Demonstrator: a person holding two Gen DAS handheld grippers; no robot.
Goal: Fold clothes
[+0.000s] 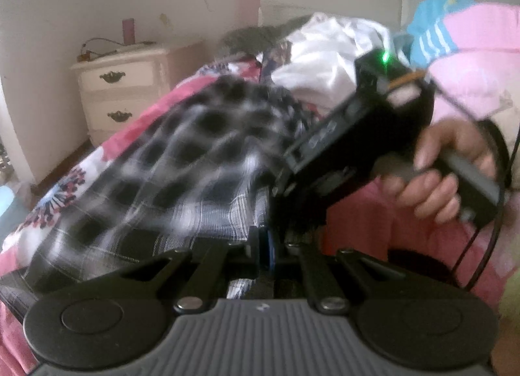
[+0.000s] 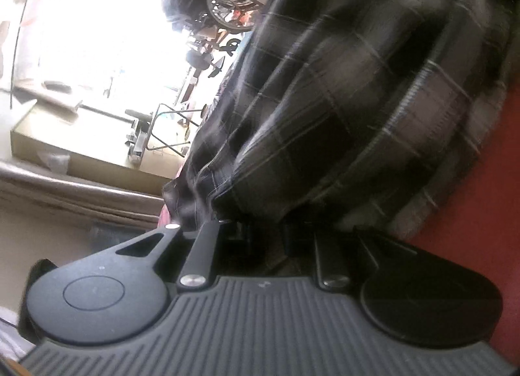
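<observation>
A black-and-white plaid garment [image 1: 169, 161] lies spread across the bed, blurred by motion. My left gripper [image 1: 264, 246] is shut at its near edge, with plaid cloth running in between the fingers. In the same view a hand [image 1: 435, 181] holds the right gripper's black body [image 1: 341, 148], which points down-left onto the garment's right side. In the right wrist view the plaid garment [image 2: 357, 83] fills the upper right, and a fold of it is pinched in my right gripper [image 2: 263, 233]. The fingertips there are dark and partly hidden by the cloth.
A floral bedspread [image 1: 65, 187] lies under the garment. Behind it is a pile of white clothes [image 1: 325, 60], a pink garment [image 1: 471, 60] and a blue striped one [image 1: 432, 34]. A white nightstand [image 1: 120, 96] stands at the left. A cardboard box [image 2: 81, 154] and a wheel [image 2: 230, 2] lie beyond the bed.
</observation>
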